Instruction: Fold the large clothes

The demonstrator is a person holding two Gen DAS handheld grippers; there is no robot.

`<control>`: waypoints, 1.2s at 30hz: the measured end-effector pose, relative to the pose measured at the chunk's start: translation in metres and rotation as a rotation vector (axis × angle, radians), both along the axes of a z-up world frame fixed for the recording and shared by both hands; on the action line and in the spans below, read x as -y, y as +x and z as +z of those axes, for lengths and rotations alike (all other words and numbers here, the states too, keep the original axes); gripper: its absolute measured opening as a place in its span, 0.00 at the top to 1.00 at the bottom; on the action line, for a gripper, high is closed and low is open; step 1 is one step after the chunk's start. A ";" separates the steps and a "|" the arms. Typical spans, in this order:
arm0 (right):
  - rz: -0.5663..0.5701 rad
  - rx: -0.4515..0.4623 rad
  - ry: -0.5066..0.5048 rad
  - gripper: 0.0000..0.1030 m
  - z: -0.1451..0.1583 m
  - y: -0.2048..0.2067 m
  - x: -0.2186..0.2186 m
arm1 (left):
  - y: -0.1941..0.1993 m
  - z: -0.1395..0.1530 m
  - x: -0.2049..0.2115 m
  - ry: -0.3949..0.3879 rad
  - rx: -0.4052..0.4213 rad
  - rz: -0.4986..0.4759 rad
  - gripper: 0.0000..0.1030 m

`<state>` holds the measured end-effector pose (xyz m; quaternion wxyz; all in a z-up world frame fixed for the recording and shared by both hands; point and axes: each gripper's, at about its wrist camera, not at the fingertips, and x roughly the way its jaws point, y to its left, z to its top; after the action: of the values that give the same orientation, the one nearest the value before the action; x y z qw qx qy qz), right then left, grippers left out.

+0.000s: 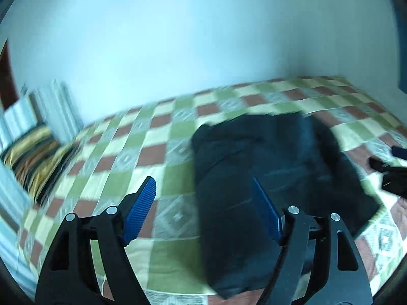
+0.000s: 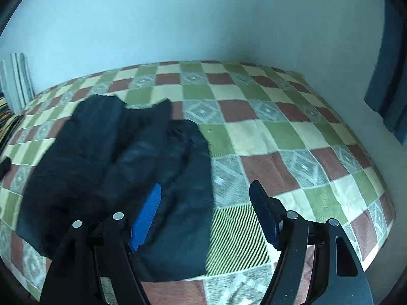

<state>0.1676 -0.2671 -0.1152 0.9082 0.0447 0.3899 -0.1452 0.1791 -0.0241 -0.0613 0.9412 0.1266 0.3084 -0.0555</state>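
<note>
Blue ribbed pads frame both views: left tongs (image 1: 203, 198) and right tongs (image 2: 206, 198) hover spread, gripping nothing, over a dark, soft, creased garment (image 1: 264, 167) lying partly folded on the checked bedspread (image 2: 254, 132), long axis running toward the wall (image 2: 203, 25).

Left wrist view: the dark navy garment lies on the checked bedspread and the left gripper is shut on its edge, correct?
Not quite. In the left wrist view the left gripper is open, holding nothing. The dark navy garment does lie on the checked bedspread.
</note>
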 end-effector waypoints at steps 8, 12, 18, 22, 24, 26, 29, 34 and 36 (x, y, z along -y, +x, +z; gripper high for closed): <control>0.138 0.015 -0.019 0.31 0.016 0.033 -0.066 | 0.025 -0.036 -0.039 -0.035 -0.102 0.068 0.26; 0.175 -0.056 -0.040 0.31 -0.004 0.046 -0.088 | 0.026 -0.046 -0.045 -0.056 -0.125 0.068 0.26; 0.162 -0.142 0.031 0.31 -0.041 0.054 -0.085 | 0.034 -0.062 -0.049 -0.088 -0.158 0.056 0.26; 0.178 -0.157 0.053 0.44 -0.046 0.055 -0.087 | 0.036 -0.065 -0.051 -0.099 -0.164 0.058 0.26; 0.190 -0.158 0.057 0.52 -0.047 0.053 -0.090 | 0.037 -0.066 -0.050 -0.100 -0.166 0.059 0.26; 0.202 -0.158 0.058 0.63 -0.048 0.053 -0.092 | 0.037 -0.067 -0.050 -0.100 -0.168 0.060 0.26; 0.211 -0.147 0.063 0.80 -0.047 0.051 -0.093 | 0.037 -0.067 -0.049 -0.102 -0.170 0.061 0.26; 0.187 -0.101 0.018 0.98 -0.037 0.045 -0.088 | 0.036 -0.063 -0.047 -0.106 -0.168 0.062 0.26; 0.177 -0.099 0.022 0.98 -0.036 0.043 -0.080 | 0.034 -0.060 -0.042 -0.106 -0.165 0.044 0.26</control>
<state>0.2104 -0.1874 -0.1508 0.8966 0.0128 0.4381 -0.0623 0.2126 0.0181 -0.1213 0.9189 0.0649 0.3842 -0.0610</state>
